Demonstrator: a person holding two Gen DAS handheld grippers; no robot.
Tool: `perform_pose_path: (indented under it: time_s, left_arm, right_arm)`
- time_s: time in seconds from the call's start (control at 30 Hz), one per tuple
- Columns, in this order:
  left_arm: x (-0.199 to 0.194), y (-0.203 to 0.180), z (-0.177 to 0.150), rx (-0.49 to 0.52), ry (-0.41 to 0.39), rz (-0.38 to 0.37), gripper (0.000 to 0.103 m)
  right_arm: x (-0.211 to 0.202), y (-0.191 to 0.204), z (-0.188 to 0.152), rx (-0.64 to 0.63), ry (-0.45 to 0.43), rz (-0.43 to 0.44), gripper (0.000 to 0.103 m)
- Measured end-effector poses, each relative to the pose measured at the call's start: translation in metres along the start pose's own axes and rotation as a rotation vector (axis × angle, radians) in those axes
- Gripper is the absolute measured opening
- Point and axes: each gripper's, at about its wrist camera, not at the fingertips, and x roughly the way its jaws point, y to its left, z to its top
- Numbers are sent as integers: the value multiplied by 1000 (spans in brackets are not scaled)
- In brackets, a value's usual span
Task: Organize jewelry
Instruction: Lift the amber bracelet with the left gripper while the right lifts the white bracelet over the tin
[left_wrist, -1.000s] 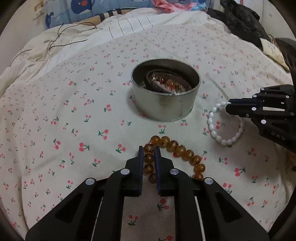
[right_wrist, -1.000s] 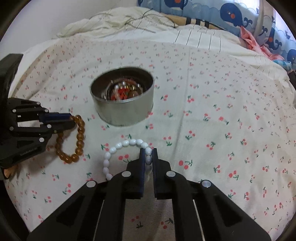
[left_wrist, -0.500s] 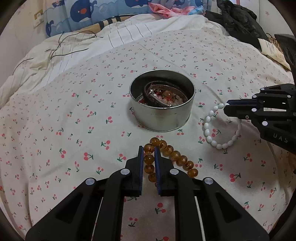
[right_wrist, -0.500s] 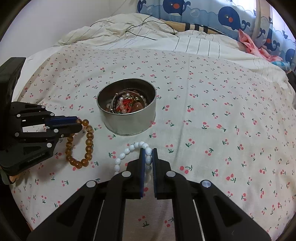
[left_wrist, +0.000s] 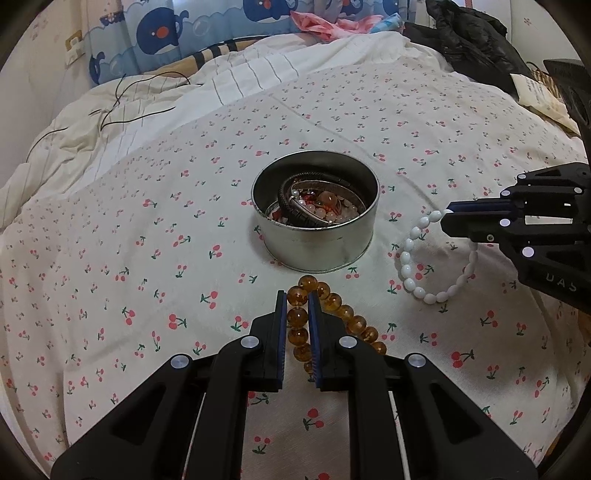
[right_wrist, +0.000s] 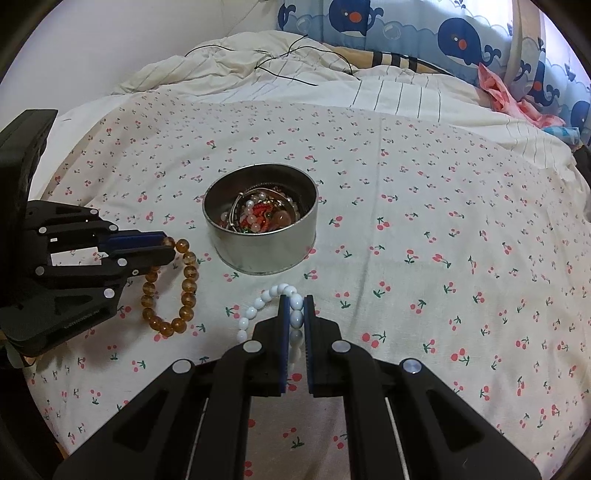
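Dim indoor light, perhaps window-lit, fisheye-bent edges

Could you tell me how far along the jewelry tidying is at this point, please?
Done: the round tin already holds several pieces. In hand: the left hand-held gripper is shut on the amber bead bracelet, the right hand-held gripper on the white bead bracelet. Left: both bracelets are outside the tin.
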Motion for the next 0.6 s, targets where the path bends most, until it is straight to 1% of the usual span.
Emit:
perform_pose_path:
  time_s: [0.17, 0.37, 0.47, 0.6]
  left_arm:
    - [-4, -2, 3, 4, -8, -11, 10]
    - [-18, 1, 11, -4, -46, -92, 10]
    - [-24, 4, 16, -4, -68, -118, 10]
    - [-35, 8, 26, -22, -113, -185, 10]
  right_arm:
    - [-4, 0, 2, 3, -9, 4, 8]
    - [-13, -2, 4, 13, -31, 11, 8]
    - [-17, -6, 7, 23, -40, 12, 8]
    - [-22, -12, 9, 37, -57, 11, 8]
